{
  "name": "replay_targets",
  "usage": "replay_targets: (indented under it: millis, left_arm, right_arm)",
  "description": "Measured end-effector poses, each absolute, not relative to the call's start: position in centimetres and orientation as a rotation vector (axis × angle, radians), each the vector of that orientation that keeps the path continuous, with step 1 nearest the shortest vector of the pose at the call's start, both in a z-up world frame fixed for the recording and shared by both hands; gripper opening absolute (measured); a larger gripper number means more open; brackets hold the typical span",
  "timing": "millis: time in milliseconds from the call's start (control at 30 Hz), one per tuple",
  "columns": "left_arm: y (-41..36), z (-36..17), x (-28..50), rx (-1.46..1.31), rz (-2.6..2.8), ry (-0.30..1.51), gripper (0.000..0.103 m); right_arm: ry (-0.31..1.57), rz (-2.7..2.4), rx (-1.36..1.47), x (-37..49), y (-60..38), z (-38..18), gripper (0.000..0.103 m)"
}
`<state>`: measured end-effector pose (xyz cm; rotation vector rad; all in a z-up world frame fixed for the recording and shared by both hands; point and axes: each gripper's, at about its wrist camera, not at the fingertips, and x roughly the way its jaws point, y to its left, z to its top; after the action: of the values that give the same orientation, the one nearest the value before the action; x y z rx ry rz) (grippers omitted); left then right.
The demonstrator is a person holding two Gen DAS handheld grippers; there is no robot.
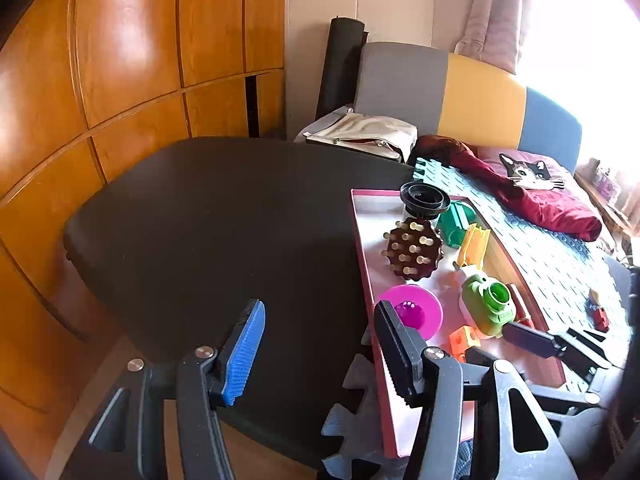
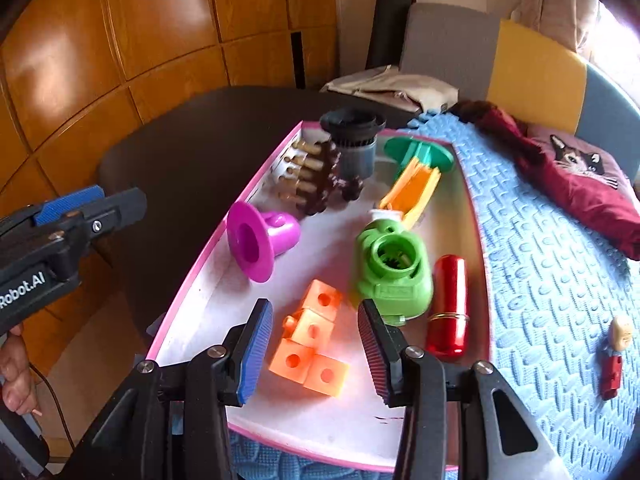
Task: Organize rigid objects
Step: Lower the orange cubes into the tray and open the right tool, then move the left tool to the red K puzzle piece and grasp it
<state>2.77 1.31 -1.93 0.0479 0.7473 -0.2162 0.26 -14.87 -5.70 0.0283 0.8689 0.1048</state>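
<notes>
A pink-rimmed white tray point(image 2: 208, 300) point(image 1: 366, 248) holds several rigid toys: an orange cube cluster point(image 2: 310, 340), a magenta funnel piece point(image 2: 256, 240) point(image 1: 416, 312), a green toy point(image 2: 394, 272) point(image 1: 486, 304), a red cylinder point(image 2: 448, 304), a brown peg ball point(image 2: 316, 178) point(image 1: 412, 250), a dark grey funnel point(image 2: 354, 136) point(image 1: 424, 198), and a green-and-orange piece point(image 2: 416, 172). My right gripper point(image 2: 316, 354) is open, just above the orange cubes. My left gripper point(image 1: 320, 344) is open and empty over the black table edge, left of the tray; it also shows in the right wrist view point(image 2: 92, 208).
The tray rests on a blue foam mat point(image 2: 552, 280) beside a black table point(image 1: 220, 220). A small red toy figure point(image 2: 614, 360) lies on the mat. A maroon cat cushion point(image 2: 576, 176), a beige bag point(image 1: 368, 136) and a wooden wardrobe point(image 1: 120, 60) stand behind.
</notes>
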Motion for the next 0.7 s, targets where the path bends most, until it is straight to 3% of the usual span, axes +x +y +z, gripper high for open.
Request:
replay_targets:
  millis: [700]
  left_arm:
    - [-3.4, -1.0, 1.6, 0.138, -0.339, 0.741, 0.066]
  right_arm:
    - [0.739, -0.241, 0.202, -4.3, -30.4, -2.1, 0.045]
